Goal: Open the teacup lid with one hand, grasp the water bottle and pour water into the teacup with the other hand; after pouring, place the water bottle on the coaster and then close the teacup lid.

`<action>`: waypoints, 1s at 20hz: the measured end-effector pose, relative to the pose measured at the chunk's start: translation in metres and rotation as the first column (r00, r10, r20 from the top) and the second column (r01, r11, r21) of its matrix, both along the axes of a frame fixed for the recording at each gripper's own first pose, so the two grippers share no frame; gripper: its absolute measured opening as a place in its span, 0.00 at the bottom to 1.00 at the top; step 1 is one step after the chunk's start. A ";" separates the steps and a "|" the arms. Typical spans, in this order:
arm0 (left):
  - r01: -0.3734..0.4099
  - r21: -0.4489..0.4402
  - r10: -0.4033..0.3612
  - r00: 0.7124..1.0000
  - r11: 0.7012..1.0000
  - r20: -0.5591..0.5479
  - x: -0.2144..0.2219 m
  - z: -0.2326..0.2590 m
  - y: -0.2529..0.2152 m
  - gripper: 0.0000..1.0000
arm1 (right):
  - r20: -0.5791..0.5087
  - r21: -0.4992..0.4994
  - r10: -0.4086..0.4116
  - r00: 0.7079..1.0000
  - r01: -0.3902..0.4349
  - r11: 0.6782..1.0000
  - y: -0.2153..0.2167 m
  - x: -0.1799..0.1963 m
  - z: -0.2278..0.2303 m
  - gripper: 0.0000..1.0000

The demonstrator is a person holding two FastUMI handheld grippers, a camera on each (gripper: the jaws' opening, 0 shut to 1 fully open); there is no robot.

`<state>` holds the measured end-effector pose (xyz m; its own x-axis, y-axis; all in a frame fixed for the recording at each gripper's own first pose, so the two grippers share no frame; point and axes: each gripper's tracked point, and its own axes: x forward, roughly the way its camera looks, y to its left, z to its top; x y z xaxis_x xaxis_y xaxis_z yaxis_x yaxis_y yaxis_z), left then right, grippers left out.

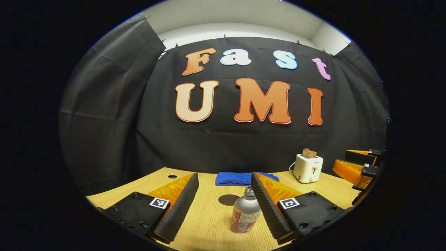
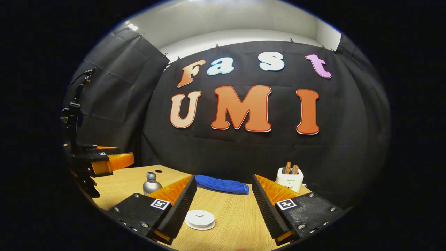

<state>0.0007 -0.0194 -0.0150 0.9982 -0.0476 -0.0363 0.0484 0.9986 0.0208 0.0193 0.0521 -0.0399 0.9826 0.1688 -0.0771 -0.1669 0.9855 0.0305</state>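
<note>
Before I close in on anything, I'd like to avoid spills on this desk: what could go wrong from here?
1. The water bottle has no cap and sits hard against one finger of the open left gripper, not centred; closing now might tip it.
2. The teacup lid is low and flat, lying near one finger of the open right gripper; the fingers could slide off it.
3. The coaster is just behind the bottle, so a nudge may shift it.
</note>
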 end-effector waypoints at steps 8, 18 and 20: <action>0.009 0.022 -0.008 1.000 1.000 -0.030 -0.003 -0.015 -0.002 0.99 | -0.159 0.022 0.099 0.982 -0.097 0.995 0.034 0.017 -0.064 0.92; -0.012 0.043 0.015 0.996 0.999 -0.086 -0.003 -0.038 0.011 0.99 | -0.348 0.041 0.213 0.913 -0.213 0.976 0.083 0.028 -0.136 0.71; -0.012 0.047 0.016 0.995 0.999 -0.097 -0.002 -0.042 0.012 0.99 | -0.383 0.043 0.207 0.900 -0.207 0.977 0.083 0.029 -0.149 0.64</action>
<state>-0.0010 -0.0071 -0.0574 0.9904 -0.0296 -0.1351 0.0384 0.9973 0.0630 0.0488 0.1355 -0.1893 0.8201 0.3655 -0.4403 -0.3424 0.9299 0.1343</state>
